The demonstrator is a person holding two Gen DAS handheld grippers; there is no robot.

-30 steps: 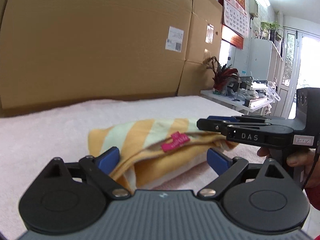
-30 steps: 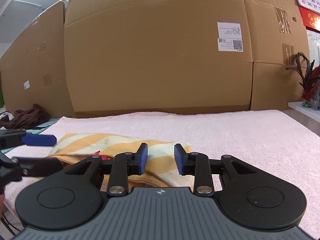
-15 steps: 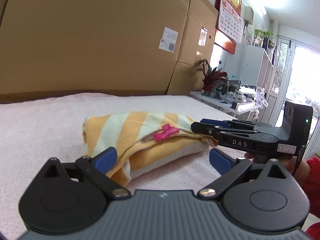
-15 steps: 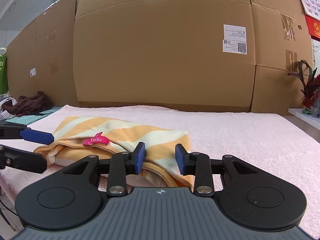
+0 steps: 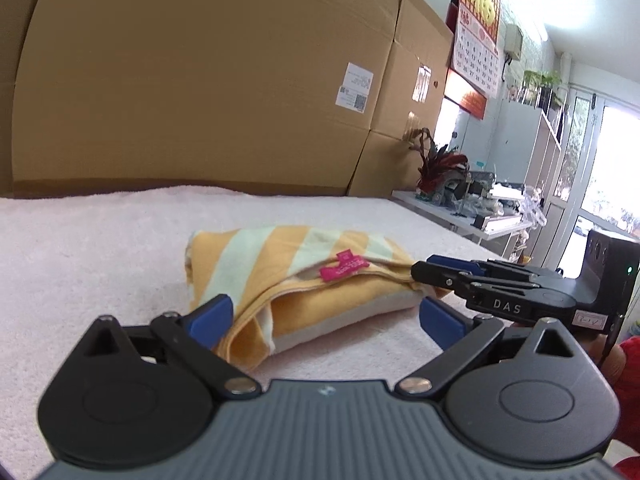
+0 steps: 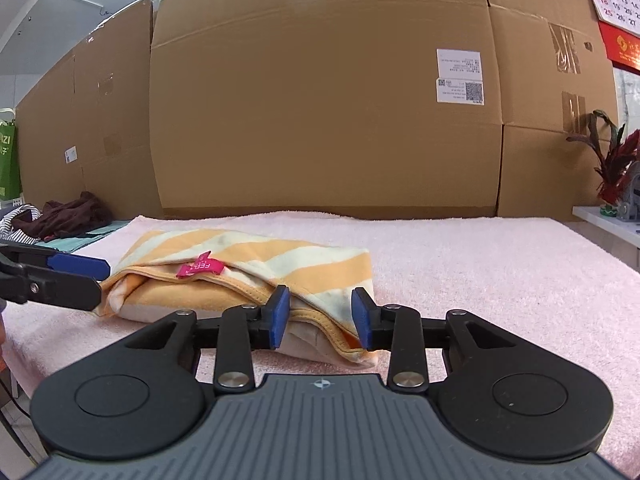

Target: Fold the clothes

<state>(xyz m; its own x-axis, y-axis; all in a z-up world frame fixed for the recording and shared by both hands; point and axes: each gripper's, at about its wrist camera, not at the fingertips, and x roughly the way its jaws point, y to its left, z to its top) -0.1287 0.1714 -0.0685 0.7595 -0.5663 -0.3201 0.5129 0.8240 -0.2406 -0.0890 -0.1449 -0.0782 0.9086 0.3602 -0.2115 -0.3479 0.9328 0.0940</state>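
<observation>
A folded orange and pale striped garment [image 5: 296, 276] with a pink tag [image 5: 343, 269] lies on the pink towel-covered table [image 5: 100, 248]. My left gripper [image 5: 324, 318] is wide open, its fingers either side of the garment's near left end. My right gripper [image 6: 321, 316] is open, its blue pads [image 6: 279, 316] straddling the garment [image 6: 256, 276] at its right corner without pinching it. The right gripper also shows in the left wrist view [image 5: 424, 270] at the garment's right end. The left gripper shows in the right wrist view [image 6: 94, 276] at the left end.
Large cardboard boxes [image 6: 320, 100] stand along the table's far edge. Dark clothes [image 6: 68, 216] are piled at the far left. A red-leaved plant [image 5: 436, 168] and a cluttered white shelf [image 5: 480, 216] stand to the right. A wall calendar [image 5: 478, 32] hangs above.
Both grippers have drawn back from the garment and risen slightly. The right gripper's jaws have widened a little. The garment lies still on the towel.
</observation>
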